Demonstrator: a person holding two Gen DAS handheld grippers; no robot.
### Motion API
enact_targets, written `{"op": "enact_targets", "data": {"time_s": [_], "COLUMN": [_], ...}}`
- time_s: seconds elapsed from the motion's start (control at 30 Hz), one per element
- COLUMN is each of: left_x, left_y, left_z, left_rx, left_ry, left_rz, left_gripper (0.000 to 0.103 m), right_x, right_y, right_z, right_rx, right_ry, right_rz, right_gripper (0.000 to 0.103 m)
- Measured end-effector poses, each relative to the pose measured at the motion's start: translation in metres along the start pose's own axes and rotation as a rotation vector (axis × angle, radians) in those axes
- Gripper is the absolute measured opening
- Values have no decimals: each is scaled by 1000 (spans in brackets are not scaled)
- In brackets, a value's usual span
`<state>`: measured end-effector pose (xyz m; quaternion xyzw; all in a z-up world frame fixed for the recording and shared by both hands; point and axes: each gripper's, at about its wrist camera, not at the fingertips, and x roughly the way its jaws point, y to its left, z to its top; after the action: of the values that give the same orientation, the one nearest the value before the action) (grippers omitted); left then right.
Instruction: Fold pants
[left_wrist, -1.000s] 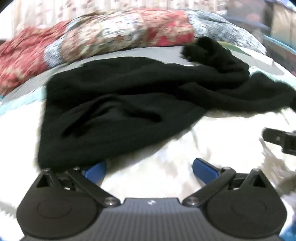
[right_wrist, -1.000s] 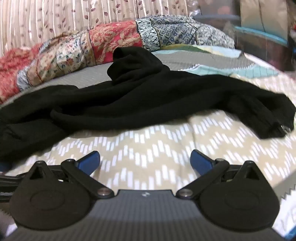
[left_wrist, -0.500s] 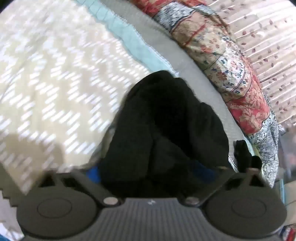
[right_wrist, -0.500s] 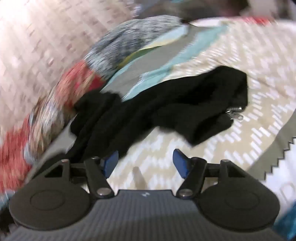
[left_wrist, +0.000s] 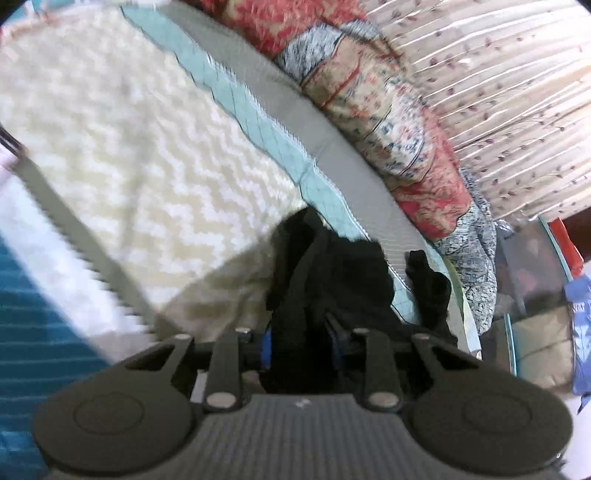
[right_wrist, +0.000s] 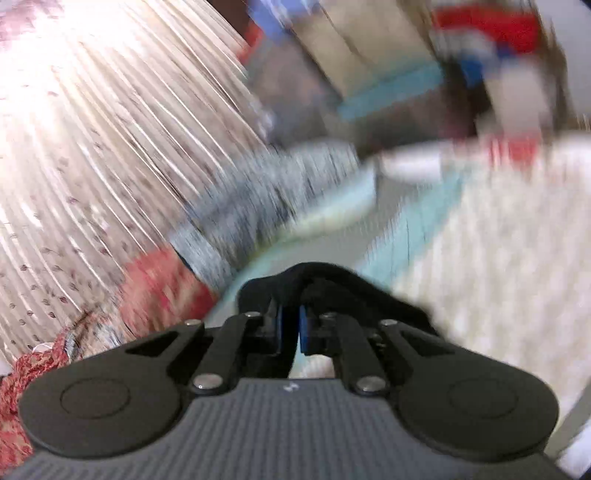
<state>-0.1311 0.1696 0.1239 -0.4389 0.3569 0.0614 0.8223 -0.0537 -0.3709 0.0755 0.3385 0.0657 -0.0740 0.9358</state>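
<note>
Blue pads (left_wrist: 266, 349) of the left gripper (left_wrist: 301, 349) pinch a thick bunch of the black pants (left_wrist: 332, 280), which fills the gap between the 2 fingers and hangs bunched ahead of them above the bed. In the right wrist view, the right gripper (right_wrist: 289, 326) has its blue pads (right_wrist: 303, 328) drawn nearly together on a thin fold of the pants (right_wrist: 321, 277), the cloth draped over both fingertips. Beyond the left gripper lies a cream zigzag bedspread (left_wrist: 129, 147), edged by a pale blue and grey band (left_wrist: 280, 122), with a red and blue patterned quilt (left_wrist: 388, 122) bunched along the far side. A striped, leaf-print curtain (left_wrist: 498, 92) hangs behind it. The right wrist view is heavily blurred; the curtain (right_wrist: 92, 147) and bedspread (right_wrist: 498, 240) are still recognisable.
</note>
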Motion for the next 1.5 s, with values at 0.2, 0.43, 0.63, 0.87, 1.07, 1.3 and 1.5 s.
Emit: {"op": "enact_targets", "data": {"time_s": [0.2,0.43,0.63,0.87,1.07,1.3,1.5], "left_x": [-36,-7,-11,11,21,27,-14], "left_y": [32,66,79,80,80,60,-1], "left_z": [15,-4,-13,-23,-23,2,89], "left_rx": [53,35,32,59,45,50,32], "left_ry": [-66,31,72,163,192,182,28], "left_rz": [115,197,180,183,180,149,-43], "left_gripper": [9,16,77,56,34,23,21], "right_x": [-32,-4,-77,-56,-56,-29,-8], "right_y": [31,-60,-114,-131,-159,-153,-115], "right_z": [30,-18,-20,-4,-5,-15,42], "right_rx": [-247,-217,-137,-32,229,269,253], "right_ry": [-67,192,99,141,54,153,54], "right_rz": [-89,-288,-365,-349,-438,-378,-331], "right_gripper": [20,50,52,59,60,43,8]}}
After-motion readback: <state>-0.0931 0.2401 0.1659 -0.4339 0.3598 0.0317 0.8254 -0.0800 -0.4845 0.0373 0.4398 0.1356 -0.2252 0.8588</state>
